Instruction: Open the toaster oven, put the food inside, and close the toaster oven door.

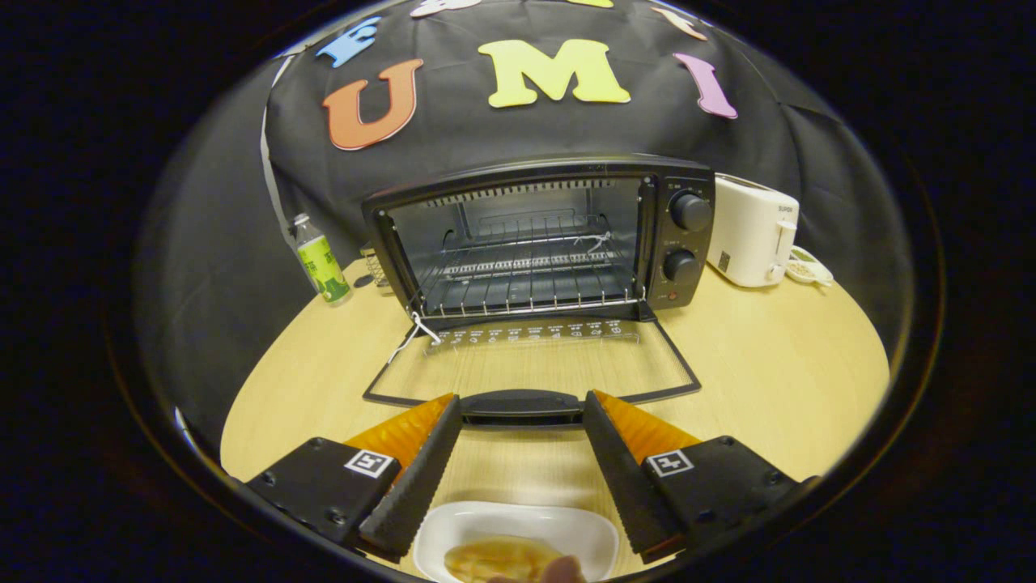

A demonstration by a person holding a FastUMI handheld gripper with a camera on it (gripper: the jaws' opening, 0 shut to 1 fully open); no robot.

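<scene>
White plate (518, 522) of food (502, 559) sat between my open, empty fingers (522, 413); the open oven (538, 239) lay straight beyond them.

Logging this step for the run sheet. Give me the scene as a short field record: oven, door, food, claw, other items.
oven: toaster oven at the back of the wooden table, wire rack inside, nothing on it
door: oven door fully open, lying flat toward the claw, its handle just ahead of the fingertips
food: on a white plate between the fingers, not yet in the oven
claw: claw open, fingers apart, gripping nothing
other items: bottle left of the oven; white toaster right of it
</scene>
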